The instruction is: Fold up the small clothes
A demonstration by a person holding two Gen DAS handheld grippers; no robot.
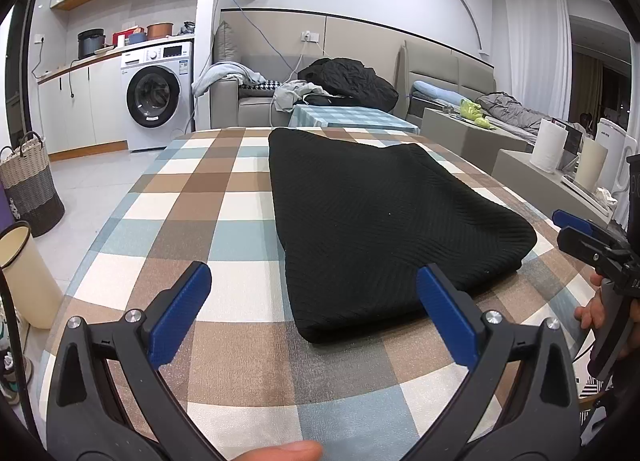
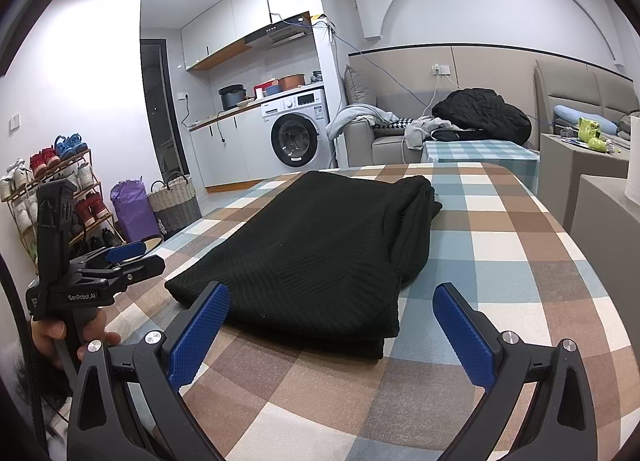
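- Left wrist view: the left gripper [image 1: 314, 301] was seen with its 2 blue pads spread wide, nothing held between them, just short of the near edge of the black knit garment [image 1: 384, 221].
- The garment was laid folded into a thick rectangle on the checked tablecloth [image 1: 224, 197], its long side running away from the camera.
- The right-hand pad [image 1: 446, 317] was lined up over the garment's near edge; contact could not be told.
- The right gripper [image 1: 580, 233] was seen beside the garment's right edge, gripped by a hand [image 1: 592, 313].
- Right wrist view: the right gripper [image 2: 332, 325] was likewise found wide open and empty, its left pad [image 2: 200, 335] overlapping the garment [image 2: 320, 245] at the near edge.
- The left gripper [image 2: 128, 257] was held by a hand [image 2: 60, 335] beside the garment's left corner.
- Beyond the garment, a washing machine [image 2: 296, 129] and a sofa [image 2: 384, 141] were visible.
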